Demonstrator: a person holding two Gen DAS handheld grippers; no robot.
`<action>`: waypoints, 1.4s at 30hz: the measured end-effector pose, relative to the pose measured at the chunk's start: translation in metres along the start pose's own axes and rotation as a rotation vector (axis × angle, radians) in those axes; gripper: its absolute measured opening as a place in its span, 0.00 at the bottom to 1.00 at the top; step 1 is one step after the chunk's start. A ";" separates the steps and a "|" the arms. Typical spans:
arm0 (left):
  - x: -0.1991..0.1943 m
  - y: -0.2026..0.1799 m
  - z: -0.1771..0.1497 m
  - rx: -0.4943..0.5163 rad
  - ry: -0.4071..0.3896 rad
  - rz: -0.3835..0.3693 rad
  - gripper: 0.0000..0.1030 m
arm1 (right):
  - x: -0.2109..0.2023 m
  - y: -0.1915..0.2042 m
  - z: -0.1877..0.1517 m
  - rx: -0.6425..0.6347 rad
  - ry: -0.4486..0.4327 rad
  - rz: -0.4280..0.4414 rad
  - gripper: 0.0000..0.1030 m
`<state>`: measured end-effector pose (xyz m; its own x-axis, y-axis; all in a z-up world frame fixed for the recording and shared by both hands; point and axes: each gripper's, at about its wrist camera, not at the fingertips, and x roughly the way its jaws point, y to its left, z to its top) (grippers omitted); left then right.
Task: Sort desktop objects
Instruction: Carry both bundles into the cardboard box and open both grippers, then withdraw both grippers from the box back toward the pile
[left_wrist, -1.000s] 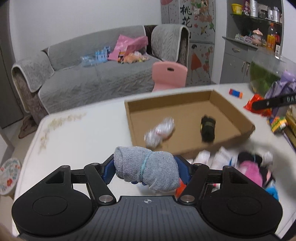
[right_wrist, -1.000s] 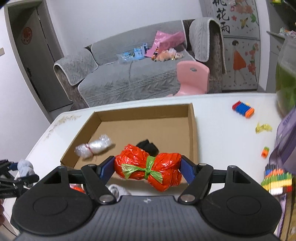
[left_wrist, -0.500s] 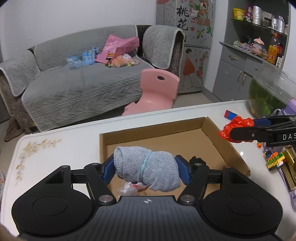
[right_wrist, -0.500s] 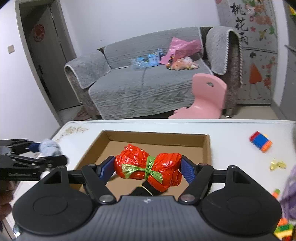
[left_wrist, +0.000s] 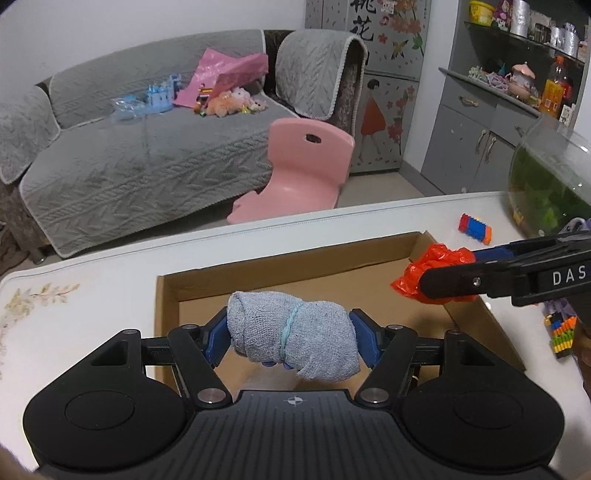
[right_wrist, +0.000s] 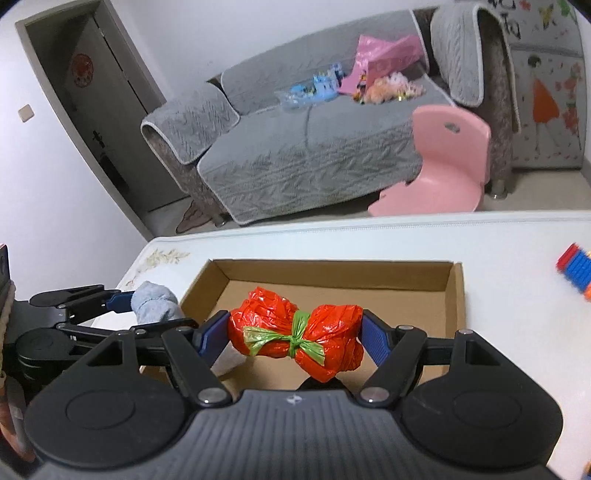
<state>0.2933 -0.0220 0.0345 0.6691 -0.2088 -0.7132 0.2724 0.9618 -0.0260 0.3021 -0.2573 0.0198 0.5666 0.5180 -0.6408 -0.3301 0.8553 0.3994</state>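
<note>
Two wrist fisheyes, close above the cardboard box (left_wrist: 466, 317), angled down toward sofa (right_wrist: 314, 155), sharing both.

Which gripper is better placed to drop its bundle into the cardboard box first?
Left, marginally. The left gripper holds the grey rolled cloth bundle over the brown cardboard box floor. The right gripper's red plastic bundle hangs at the box's side wall.

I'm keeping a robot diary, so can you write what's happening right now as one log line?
left gripper: shut on grey rolled cloth bundle | right gripper: shut on red plastic bundle | both over brown cardboard box
</note>
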 end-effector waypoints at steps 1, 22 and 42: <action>0.006 0.000 0.000 0.005 0.003 0.005 0.70 | 0.002 -0.001 0.001 0.002 0.007 -0.001 0.70; 0.083 0.018 0.003 -0.041 0.144 0.078 0.70 | 0.052 -0.012 0.007 -0.049 0.133 -0.153 0.70; 0.014 0.027 0.002 -0.031 0.063 0.079 0.83 | 0.016 0.008 -0.004 -0.137 0.085 -0.163 0.90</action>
<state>0.3114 0.0010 0.0247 0.6427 -0.1218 -0.7564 0.1984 0.9801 0.0108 0.3057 -0.2426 0.0100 0.5568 0.3672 -0.7450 -0.3425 0.9187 0.1968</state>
